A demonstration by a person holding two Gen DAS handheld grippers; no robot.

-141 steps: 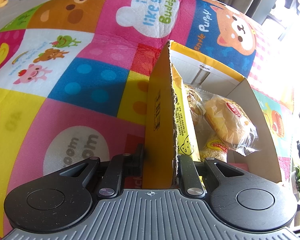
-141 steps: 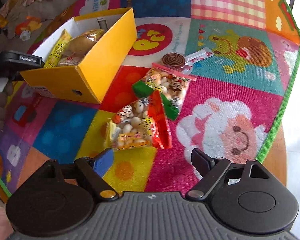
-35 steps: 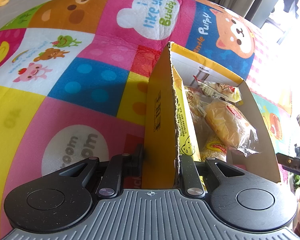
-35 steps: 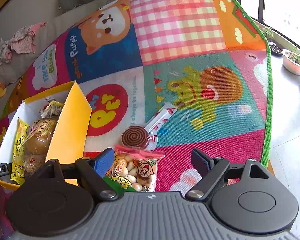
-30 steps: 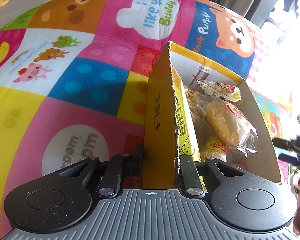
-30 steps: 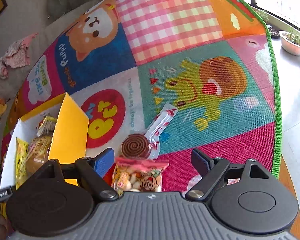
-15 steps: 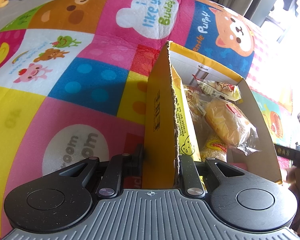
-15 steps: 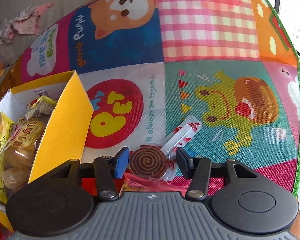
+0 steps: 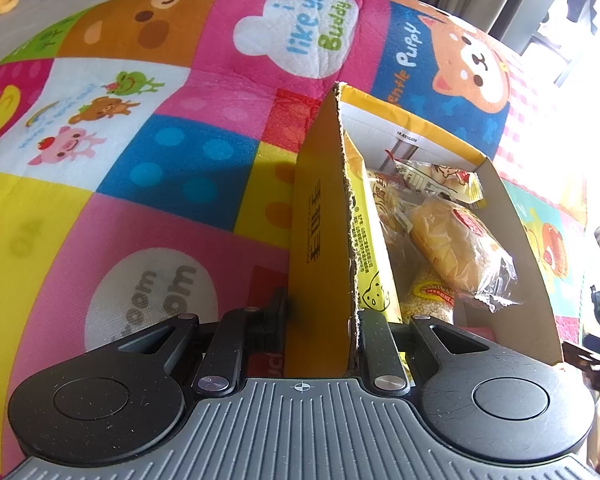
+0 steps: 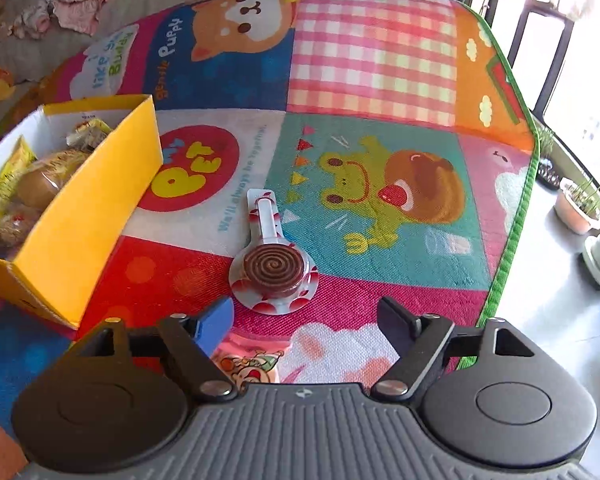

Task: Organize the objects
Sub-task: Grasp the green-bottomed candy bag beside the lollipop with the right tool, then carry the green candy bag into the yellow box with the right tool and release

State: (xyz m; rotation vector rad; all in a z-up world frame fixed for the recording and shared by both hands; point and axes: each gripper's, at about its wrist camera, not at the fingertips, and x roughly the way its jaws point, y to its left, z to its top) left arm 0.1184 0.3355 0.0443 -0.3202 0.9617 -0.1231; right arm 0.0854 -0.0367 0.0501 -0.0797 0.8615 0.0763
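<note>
Half hidden behind the right gripper body: a pink snack packet printed with cartoon figures, only its top edge visible, lying on the play mat between the spread fingers. Jaws just opened wide again, nothing pinched; the wrapped spiral lollipop lies free on the mat just ahead of the fingertips, stick pointing away, near the mat's middle. Lollipop wrapper print too small to read.

Left gripper clamped tight on the near side wall of the yellow box, one finger outside, one inside. Box floor hidden under packets; inner finger partly covered by a yellow bag with fine, unreadable print.

Seen from the left wrist only: box contents close up, a wrapped bun with a red round label, a small packet at the far end, a grainy snack bag beneath. Seen from the right wrist only: lollipop, green mat border, potted plants on the floor beyond the right edge.

Legible on the mat: "i like you Buddy", "gentle Puppy", "My PET", "We'll always be together".
</note>
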